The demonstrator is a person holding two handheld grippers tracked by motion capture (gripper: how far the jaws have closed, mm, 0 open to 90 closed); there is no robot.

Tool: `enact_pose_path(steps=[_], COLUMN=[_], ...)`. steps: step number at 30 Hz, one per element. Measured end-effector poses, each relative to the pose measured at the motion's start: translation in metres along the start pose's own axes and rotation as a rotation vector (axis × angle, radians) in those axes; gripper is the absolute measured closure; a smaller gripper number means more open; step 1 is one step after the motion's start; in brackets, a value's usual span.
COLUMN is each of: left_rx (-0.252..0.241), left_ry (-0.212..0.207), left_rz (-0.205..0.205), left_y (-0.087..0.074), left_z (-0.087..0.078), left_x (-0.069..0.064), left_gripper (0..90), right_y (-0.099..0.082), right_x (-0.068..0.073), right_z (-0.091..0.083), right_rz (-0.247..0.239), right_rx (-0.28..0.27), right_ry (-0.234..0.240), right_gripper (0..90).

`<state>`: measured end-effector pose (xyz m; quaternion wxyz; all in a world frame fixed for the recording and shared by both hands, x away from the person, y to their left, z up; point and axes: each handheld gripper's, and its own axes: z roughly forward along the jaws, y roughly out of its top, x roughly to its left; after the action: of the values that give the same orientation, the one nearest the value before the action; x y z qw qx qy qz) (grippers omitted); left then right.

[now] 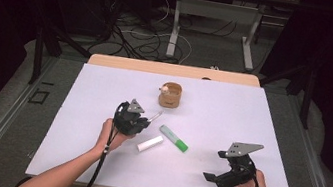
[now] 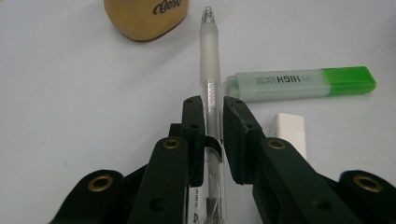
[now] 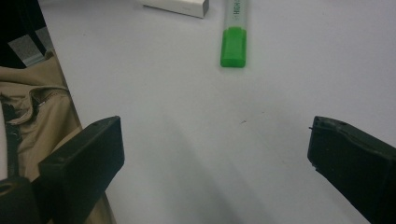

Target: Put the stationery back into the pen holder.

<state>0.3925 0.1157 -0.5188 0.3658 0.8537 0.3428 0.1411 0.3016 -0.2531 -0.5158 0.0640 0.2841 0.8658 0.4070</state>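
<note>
My left gripper [image 1: 146,120] is shut on a clear plastic pen [image 2: 208,70], and its black pads clamp the barrel near the middle. The pen's tip points away from the jaws toward a small tan cup [image 1: 170,95] farther back on the table. A green highlighter [image 1: 173,138] and a white eraser [image 1: 150,143] lie just right of that gripper, also seen as the highlighter [image 2: 299,83] and eraser [image 2: 289,133]. My right gripper [image 1: 214,165] rests near the table's front right. Its jaws stand wide open with nothing between them [image 3: 217,158].
The white tabletop [image 1: 231,119] carries all of this. The cup [image 2: 144,16] has a small pale thing at its rim. The front edge of the table and the person's tan trousers [image 3: 28,107] lie close beside the right gripper. The highlighter's green cap [image 3: 233,44] points toward it.
</note>
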Motion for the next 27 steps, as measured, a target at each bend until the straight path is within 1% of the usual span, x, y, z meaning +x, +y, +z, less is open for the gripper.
enact_pose_path(steps=[2, 4, 6, 8, 10, 11, 12, 13, 14, 15, 16, 17, 18, 19, 20, 22, 23, 24, 25, 27], left_rx=[-0.007, -0.020, -0.023, -0.029, -0.032, -0.044, -0.049, -0.055, -0.055, -0.064, -0.068, -0.062, -0.073, -0.078, -0.083, -0.088, -0.096, -0.094, -0.099, -0.105], left_ry=[0.002, 0.002, 0.002, 0.001, -0.006, 0.000, -0.002, 0.002, 0.002, -0.005, -0.003, -0.008, -0.007, -0.002, -0.006, -0.002, -0.003, -0.009, -0.004, -0.002], left_rz=[0.005, 0.006, 0.008, 0.009, 0.010, 0.013, 0.015, 0.025, 0.025, 0.015, 0.023, 0.027, 0.022, 0.031, 0.029, 0.035, 0.032, 0.031, 0.044, 0.047], left_y=[0.000, 0.001, 0.001, 0.001, 0.002, 0.002, 0.002, 0.002, 0.002, 0.002, 0.002, 0.003, 0.003, 0.003, 0.004, 0.004, 0.004, 0.005, 0.005, 0.005], left_z=[-0.001, -0.002, -0.003, -0.004, -0.006, -0.006, -0.007, -0.008, -0.008, -0.008, -0.008, -0.010, -0.009, -0.009, -0.009, -0.010, -0.010, -0.011, -0.011, -0.011], left_x=[-0.001, -0.002, -0.003, -0.004, -0.006, -0.007, -0.008, -0.010, -0.010, -0.012, -0.012, -0.013, -0.014, -0.015, -0.016, -0.018, -0.019, -0.020, -0.020, -0.022], left_gripper=[79.8, 79.7, 79.8, 79.8, 79.7, 79.8, 79.8, 79.7, 79.8, 79.8, 79.8, 79.8, 79.8, 79.8, 79.7, 79.8, 79.8, 79.8, 79.8, 79.8], right_y=[0.000, 0.000, 0.000, 0.000, 0.000, 0.001, 0.001, 0.002, 0.002, 0.002, 0.002, 0.002, 0.003, 0.003, 0.003, 0.003, 0.004, 0.004, 0.005, 0.006], right_x=[0.000, 0.000, 0.000, 0.000, 0.000, 0.000, 0.000, 0.000, 0.000, 0.001, 0.001, 0.002, 0.002, 0.002, 0.002, 0.002, 0.002, 0.002, 0.003, 0.002], right_z=[0.000, 0.000, 0.000, 0.001, 0.001, 0.001, 0.001, 0.002, 0.002, 0.003, 0.003, 0.003, 0.004, 0.004, 0.004, 0.005, 0.005, 0.005, 0.006, 0.007], right_rz=[0.000, 0.005, 0.001, 0.004, 0.002, -0.004, -0.004, 0.005, 0.005, 0.004, 0.004, 0.004, 0.002, 0.003, 0.003, 0.007, 0.003, 0.003, 0.008, 0.014], right_rx=[0.010, 0.001, 0.009, 0.002, 0.004, 0.003, 0.003, 0.013, 0.013, 0.009, 0.009, 0.017, 0.008, 0.008, 0.008, 0.007, 0.018, 0.018, 0.009, 0.008], right_ry=[0.003, 0.001, 0.005, -0.004, 0.002, 0.000, 0.000, 0.001, 0.001, -0.003, -0.003, 0.000, -0.003, -0.004, -0.007, -0.013, -0.008, -0.008, -0.014, -0.016], right_gripper=[3.2, 3.2, 3.2, 3.2, 3.3, 3.3, 3.3, 3.3, 3.3, 3.3, 3.3, 3.3, 3.3, 3.3, 3.3, 3.3, 3.3, 3.3, 3.3, 3.3])
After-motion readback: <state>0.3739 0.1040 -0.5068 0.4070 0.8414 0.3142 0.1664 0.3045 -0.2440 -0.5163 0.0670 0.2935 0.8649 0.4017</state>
